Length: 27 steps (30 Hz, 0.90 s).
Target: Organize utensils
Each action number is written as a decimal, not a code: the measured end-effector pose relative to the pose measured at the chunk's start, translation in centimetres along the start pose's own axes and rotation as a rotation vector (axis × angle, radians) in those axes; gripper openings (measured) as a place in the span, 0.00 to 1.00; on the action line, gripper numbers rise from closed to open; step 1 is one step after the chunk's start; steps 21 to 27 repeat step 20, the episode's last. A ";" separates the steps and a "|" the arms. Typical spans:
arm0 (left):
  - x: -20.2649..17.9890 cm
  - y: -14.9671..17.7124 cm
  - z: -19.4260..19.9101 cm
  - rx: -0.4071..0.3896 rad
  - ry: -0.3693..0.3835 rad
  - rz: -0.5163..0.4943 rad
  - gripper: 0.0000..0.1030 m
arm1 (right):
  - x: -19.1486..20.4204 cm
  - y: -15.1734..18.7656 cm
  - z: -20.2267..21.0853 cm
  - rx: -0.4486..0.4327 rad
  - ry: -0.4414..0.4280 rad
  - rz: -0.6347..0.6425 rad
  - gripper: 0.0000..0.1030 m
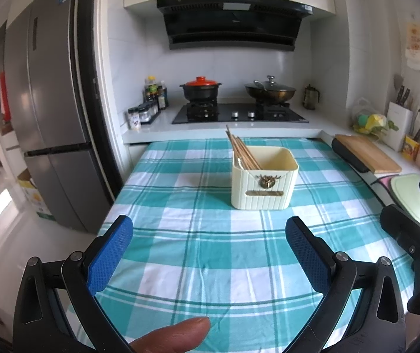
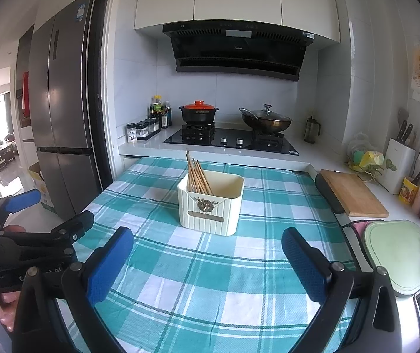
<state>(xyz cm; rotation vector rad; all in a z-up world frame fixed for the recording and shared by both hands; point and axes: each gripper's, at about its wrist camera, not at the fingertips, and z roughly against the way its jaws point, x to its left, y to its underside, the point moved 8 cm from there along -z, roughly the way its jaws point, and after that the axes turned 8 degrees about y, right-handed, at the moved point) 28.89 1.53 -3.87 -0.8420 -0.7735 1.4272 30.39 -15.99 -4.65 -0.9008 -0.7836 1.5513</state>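
Both claws, left claw (image 1: 209, 253) and right claw (image 2: 207, 260), are hovering spread and empty above the table (image 1: 180, 235); chopsticks (image 1: 243, 153) are standing in the holder (image 1: 264, 184), suggesting organizing is finishing and retreat is following.

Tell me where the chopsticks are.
The chopsticks stand leaning in the left side of the cream holder mid-table on the checked cloth, ahead of both grippers.

The utensil holder (image 1: 264, 181) ahead of the left hand-held gripper (image 1: 208, 253) is ribbed, matt cream plastic. The chopsticks (image 1: 243, 154) inside are plain wood. The checked tablecloth (image 1: 198, 235) beneath is woven cloth. The gripper pads (image 1: 111, 254) are blue, finely textured rubber-like material on glossy black plastic arms.
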 end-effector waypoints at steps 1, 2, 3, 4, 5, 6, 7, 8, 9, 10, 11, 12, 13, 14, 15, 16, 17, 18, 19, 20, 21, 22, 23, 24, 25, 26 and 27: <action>0.0 0.0 0.0 0.000 0.000 0.000 1.00 | 0.0 0.0 0.0 0.000 -0.002 0.001 1.00; 0.0 0.0 0.0 0.000 0.000 0.000 1.00 | 0.0 0.0 0.0 0.001 -0.002 0.001 1.00; 0.0 0.0 0.0 0.000 0.000 0.001 1.00 | 0.0 0.1 0.0 0.001 -0.002 0.002 1.00; -0.1 0.0 0.0 0.000 0.000 0.001 1.00 | 0.0 0.1 0.0 0.002 -0.002 0.001 1.00; -0.1 0.0 0.0 0.000 -0.001 0.001 1.00 | 0.0 0.1 0.0 0.003 -0.002 0.001 1.00; -0.1 0.0 0.0 0.000 -0.001 0.001 1.00 | 0.0 0.1 0.0 0.002 -0.001 0.001 1.00; -0.1 0.0 0.0 0.000 -0.001 0.001 1.00 | 0.1 0.1 0.0 0.002 -0.002 0.001 1.00; -0.1 0.0 0.0 0.000 0.000 0.002 1.00 | 0.0 0.1 0.0 0.003 -0.002 0.000 1.00; -0.1 0.0 0.0 0.000 -0.001 0.001 1.00 | 0.0 0.1 0.0 0.002 -0.001 0.000 1.00; -0.1 0.0 0.0 0.000 -0.001 0.001 1.00 | 0.1 0.1 0.0 0.002 0.000 0.000 1.00; -0.1 0.0 0.0 0.000 0.000 0.001 1.00 | 0.0 0.1 0.0 0.003 0.000 0.001 1.00; -0.3 0.0 0.0 0.001 0.001 -0.001 1.00 | 0.0 0.1 0.0 0.003 -0.001 0.001 1.00; -0.4 0.1 0.0 0.002 0.004 -0.002 1.00 | 0.0 0.1 0.0 0.004 0.000 0.000 1.00; -0.5 0.1 0.0 0.002 0.009 -0.002 1.00 | 0.0 0.1 0.0 0.005 0.002 -0.001 1.00; -0.8 0.1 0.0 -0.001 0.016 -0.001 1.00 | 0.0 0.2 0.0 0.005 0.003 -0.002 1.00; -0.8 0.2 0.0 -0.001 0.016 0.006 1.00 | 0.0 0.2 0.0 0.006 0.004 -0.003 1.00; -0.8 0.2 0.0 -0.002 0.012 0.014 1.00 | 0.0 0.2 -0.1 0.007 0.005 -0.004 1.00; -0.8 0.2 0.0 -0.002 0.009 0.013 1.00 | -0.1 0.2 -0.1 0.008 0.006 -0.005 1.00; -0.9 0.2 0.0 0.000 0.008 0.004 1.00 | -0.1 0.2 -0.2 0.009 0.005 -0.006 1.00; -1.1 0.2 0.0 0.001 0.007 -0.003 1.00 | -0.2 0.2 -0.2 0.010 0.005 -0.007 1.00; -1.1 0.2 0.0 0.001 0.007 -0.003 1.00 | -0.2 0.2 -0.2 0.010 0.005 -0.007 1.00; -1.1 0.2 0.0 0.001 0.007 -0.003 1.00 | -0.2 0.2 -0.2 0.010 0.005 -0.007 1.00; -1.1 0.2 0.0 0.001 0.007 -0.003 1.00 | -0.2 0.2 -0.2 0.010 0.005 -0.007 1.00; -1.1 0.2 0.0 0.001 0.007 -0.003 1.00 | -0.2 0.2 -0.2 0.010 0.005 -0.007 1.00; -1.1 0.2 0.0 0.001 0.007 -0.003 1.00 | -0.2 0.2 -0.2 0.010 0.005 -0.007 1.00; -1.1 0.2 0.0 0.001 0.007 -0.003 1.00 | -0.2 0.2 -0.2 0.010 0.005 -0.007 1.00; -1.1 0.2 0.0 0.001 0.007 -0.003 1.00 | -0.2 0.2 -0.2 0.010 0.005 -0.007 1.00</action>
